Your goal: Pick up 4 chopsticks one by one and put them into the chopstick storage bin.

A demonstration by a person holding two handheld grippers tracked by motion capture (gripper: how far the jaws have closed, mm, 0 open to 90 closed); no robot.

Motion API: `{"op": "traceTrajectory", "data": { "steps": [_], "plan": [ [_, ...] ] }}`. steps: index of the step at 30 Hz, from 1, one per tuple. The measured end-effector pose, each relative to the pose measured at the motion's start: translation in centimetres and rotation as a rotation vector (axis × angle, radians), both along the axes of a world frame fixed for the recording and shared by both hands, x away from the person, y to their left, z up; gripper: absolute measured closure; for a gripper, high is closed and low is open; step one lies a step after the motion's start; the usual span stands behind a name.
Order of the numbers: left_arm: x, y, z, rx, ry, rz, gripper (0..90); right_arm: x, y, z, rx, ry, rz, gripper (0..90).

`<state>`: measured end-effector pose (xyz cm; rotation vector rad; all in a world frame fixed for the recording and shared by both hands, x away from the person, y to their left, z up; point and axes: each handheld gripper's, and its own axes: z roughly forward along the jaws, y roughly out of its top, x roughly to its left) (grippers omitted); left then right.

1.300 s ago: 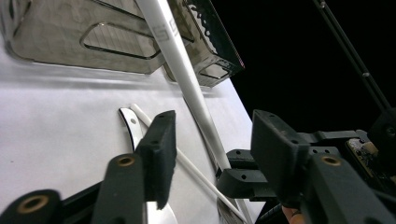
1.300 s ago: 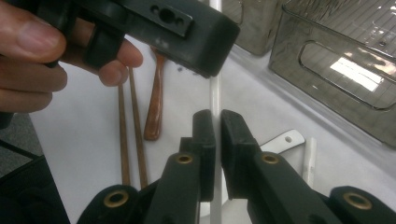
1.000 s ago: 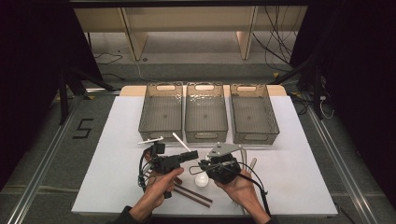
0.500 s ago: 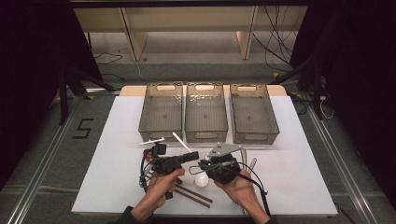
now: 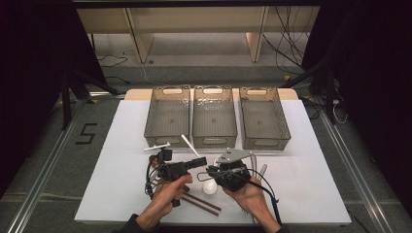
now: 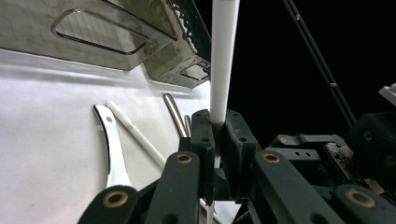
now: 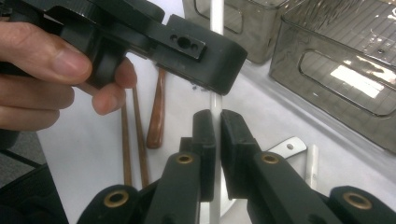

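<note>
White table on a dark floor, dark surround. Three smoky bins sit side by side along the far edge, handle cutouts toward you.

Your left gripper is near the front edge, centre, jaws clenched on a white spoon: the handle rises straight out from between the pads in the left gripper view. From above, that handle slants up toward the middle bin.

Your right gripper sits just beside the left, grey plate on top. Its jaws are nearly closed around the same spoon's shaft; whether the pads touch it you cannot tell.

Brown chopsticks lie near the front edge, below the grippers. White utensil lies left of the spoon handle. Metal handles lie toward the right edge.
</note>
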<state>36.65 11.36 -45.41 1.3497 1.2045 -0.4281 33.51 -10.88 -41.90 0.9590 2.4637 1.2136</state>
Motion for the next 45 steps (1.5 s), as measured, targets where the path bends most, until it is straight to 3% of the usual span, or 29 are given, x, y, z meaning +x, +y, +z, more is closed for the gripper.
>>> {"op": "traceTrajectory", "data": {
  "steps": [6,12,14,15,21,33,45],
  "plan": [
    [0.1,0.1,0.5,0.013,-0.016,-0.008,83.9,0.0,-0.2,0.2,0.011,0.002,0.003,79.2],
    [0.8,1.5,2.0,0.069,-0.077,0.004,84.0,0.2,-1.6,1.0,0.046,0.007,0.003,56.5],
    [1.2,2.2,2.6,0.088,-0.089,0.011,84.0,0.1,-1.9,1.0,0.053,0.005,-0.002,53.6],
    [1.5,2.6,2.9,0.091,-0.095,0.018,83.9,0.2,-2.4,1.1,0.066,0.002,-0.009,47.4],
    [2.9,5.0,4.8,0.151,-0.146,0.061,84.0,0.1,-4.2,0.9,0.082,0.003,-0.052,36.7],
    [6.2,9.1,8.7,0.197,-0.198,0.141,83.9,-0.3,-6.3,0.3,0.083,0.009,-0.109,28.3],
    [9.3,11.1,11.2,0.238,-0.218,0.206,83.9,-0.4,-6.9,-0.1,0.073,0.025,-0.121,27.1]
  ]
}}
